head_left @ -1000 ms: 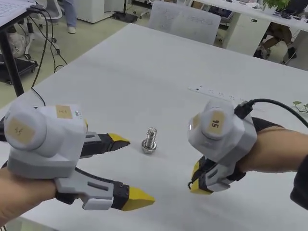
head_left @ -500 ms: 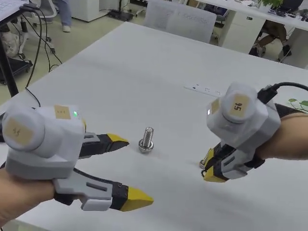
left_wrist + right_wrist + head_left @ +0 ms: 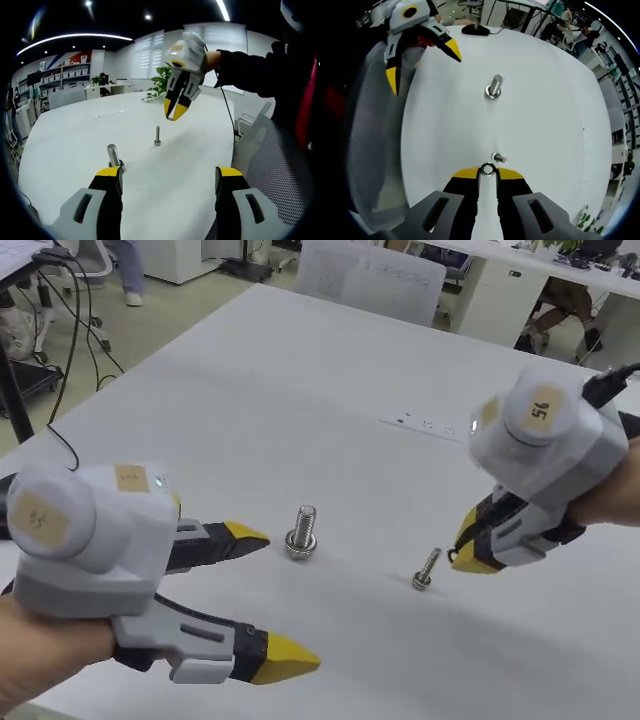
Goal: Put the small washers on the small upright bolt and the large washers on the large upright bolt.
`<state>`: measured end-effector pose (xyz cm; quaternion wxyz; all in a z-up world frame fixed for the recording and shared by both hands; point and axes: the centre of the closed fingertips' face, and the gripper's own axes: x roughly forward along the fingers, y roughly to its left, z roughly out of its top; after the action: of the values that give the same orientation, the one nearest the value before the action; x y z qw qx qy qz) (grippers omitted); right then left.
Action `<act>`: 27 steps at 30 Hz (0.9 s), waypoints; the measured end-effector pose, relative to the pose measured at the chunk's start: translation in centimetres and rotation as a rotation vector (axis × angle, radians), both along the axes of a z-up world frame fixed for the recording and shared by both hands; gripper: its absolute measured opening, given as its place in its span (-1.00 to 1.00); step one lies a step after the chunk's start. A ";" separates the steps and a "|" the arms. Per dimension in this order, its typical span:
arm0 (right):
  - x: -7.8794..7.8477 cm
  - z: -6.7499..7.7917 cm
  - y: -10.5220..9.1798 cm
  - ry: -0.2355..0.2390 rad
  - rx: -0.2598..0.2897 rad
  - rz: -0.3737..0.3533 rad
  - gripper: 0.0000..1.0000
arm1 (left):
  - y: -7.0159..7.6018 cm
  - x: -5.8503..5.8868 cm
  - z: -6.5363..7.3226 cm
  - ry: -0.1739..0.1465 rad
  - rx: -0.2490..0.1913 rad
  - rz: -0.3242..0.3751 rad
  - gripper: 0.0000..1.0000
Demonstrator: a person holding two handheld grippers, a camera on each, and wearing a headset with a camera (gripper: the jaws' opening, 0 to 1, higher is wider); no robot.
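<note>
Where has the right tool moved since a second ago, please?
Yes: right tool, gripping a washer, went rightward from the large bolt, uncovering the small bolt.

In the head view, the right tool kept most of its jaws under its own housing, so from there we could not see what they gripped. The arm behind it was cut by the right edge. In the right gripper view the jaws pinched a washer, too small for us to size. The left tool was cut by the left and bottom edges. Rings at the foot of the large bolt were too small to count, and in the left gripper view a jaw tip covered that foot. We could not tell whether the small bolt carried a washer. The print on the desk was unreadable.
</note>
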<state>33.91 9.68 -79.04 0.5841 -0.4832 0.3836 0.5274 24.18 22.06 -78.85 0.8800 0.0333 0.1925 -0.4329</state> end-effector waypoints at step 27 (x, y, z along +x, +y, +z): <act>2.1 -1.8 0.6 0.014 -0.020 0.020 -0.73 | 0.4 0.1 -0.5 0.020 0.003 0.019 0.49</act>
<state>36.00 10.32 -80.83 0.5714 -0.4892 0.3878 0.5328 24.30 22.48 -79.34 0.8821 0.0285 0.2020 -0.4247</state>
